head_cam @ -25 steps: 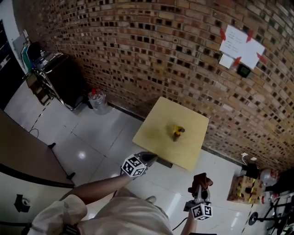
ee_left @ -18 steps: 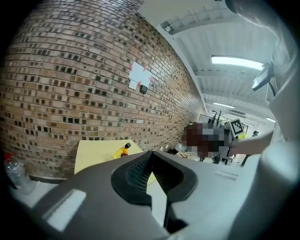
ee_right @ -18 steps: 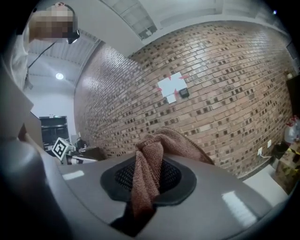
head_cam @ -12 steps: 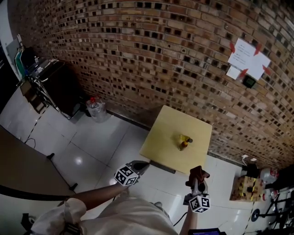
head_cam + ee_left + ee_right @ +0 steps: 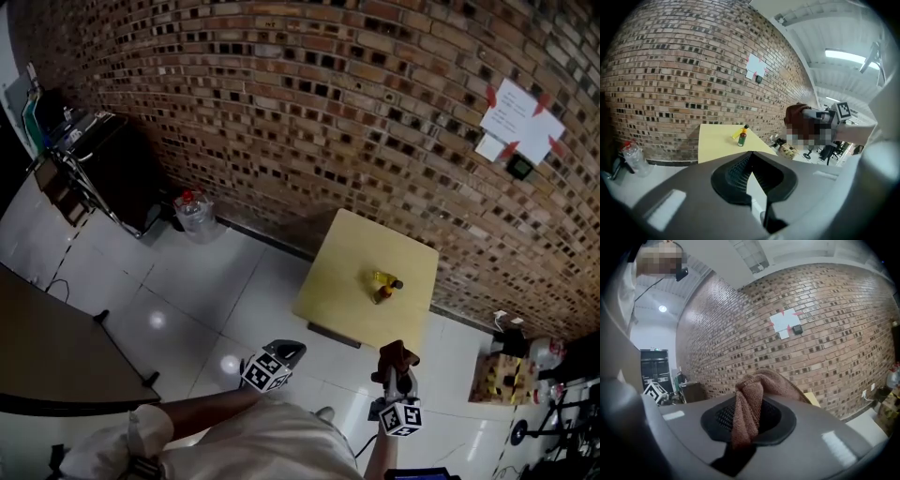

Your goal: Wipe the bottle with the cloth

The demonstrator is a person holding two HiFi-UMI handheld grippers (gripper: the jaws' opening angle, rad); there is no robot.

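Observation:
A small dark bottle (image 5: pixel 385 291) with a yellow label stands near the middle of a small yellow table (image 5: pixel 347 281) against the brick wall; the left gripper view shows the bottle (image 5: pixel 741 138) too, upright on the table (image 5: pixel 717 140). My left gripper (image 5: pixel 292 349) hangs over the floor, short of the table's near edge, jaws shut with nothing between them. My right gripper (image 5: pixel 396 361) is shut on a brown cloth (image 5: pixel 396 355), also short of the table. The cloth (image 5: pixel 749 404) bunches up between the jaws and drapes to the right.
A brick wall (image 5: pixel 328 112) runs behind the table, with a taped paper sheet (image 5: pixel 521 120). A clear water jug (image 5: pixel 197 212) and a dark cabinet (image 5: pixel 122 169) stand at the left. Boxes and clutter (image 5: pixel 506 380) sit at the right. White tiled floor (image 5: pixel 187 291) surrounds the table.
The table and bottle have shifted right and down in the head view. Both grippers sit lower in the picture, still short of the table. The cloth stays in the right gripper.

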